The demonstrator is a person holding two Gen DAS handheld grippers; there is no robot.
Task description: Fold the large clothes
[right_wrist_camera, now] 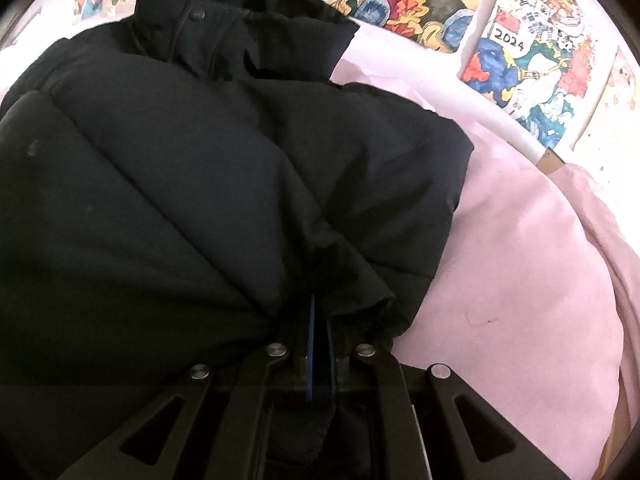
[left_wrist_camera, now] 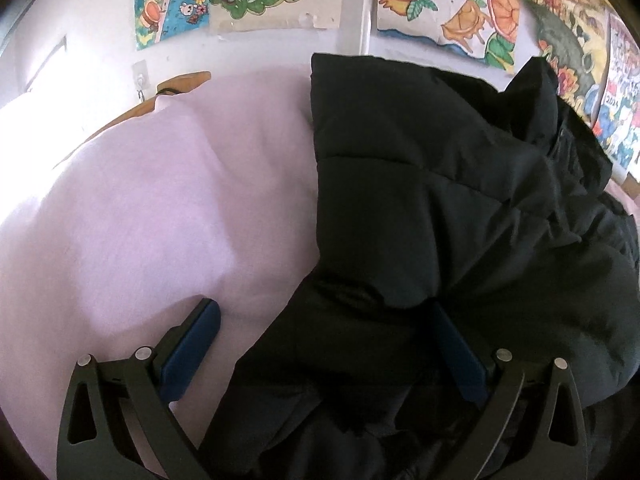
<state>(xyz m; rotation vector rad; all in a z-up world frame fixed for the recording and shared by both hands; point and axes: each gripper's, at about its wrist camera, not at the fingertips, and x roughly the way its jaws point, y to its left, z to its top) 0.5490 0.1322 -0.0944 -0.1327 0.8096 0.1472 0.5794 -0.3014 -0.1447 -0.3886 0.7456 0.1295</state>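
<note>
Two grippers sat at the near edge of the black puffy jacket (left_wrist_camera: 460, 200) on the pink sheet (left_wrist_camera: 140, 220). The left gripper (left_wrist_camera: 324, 320) gaped wide, holding nothing. The right gripper (right_wrist_camera: 320, 312) pinched the jacket's near hem tight. Its collar (right_wrist_camera: 192, 12) lay far away.

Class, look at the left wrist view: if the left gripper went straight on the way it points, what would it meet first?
Most likely the black jacket. The left gripper stands open, and the jacket's lower edge already lies between its fingers, bulging ahead of them. The pink sheet lies to the left of that line. Depth is hard to judge here.
</note>
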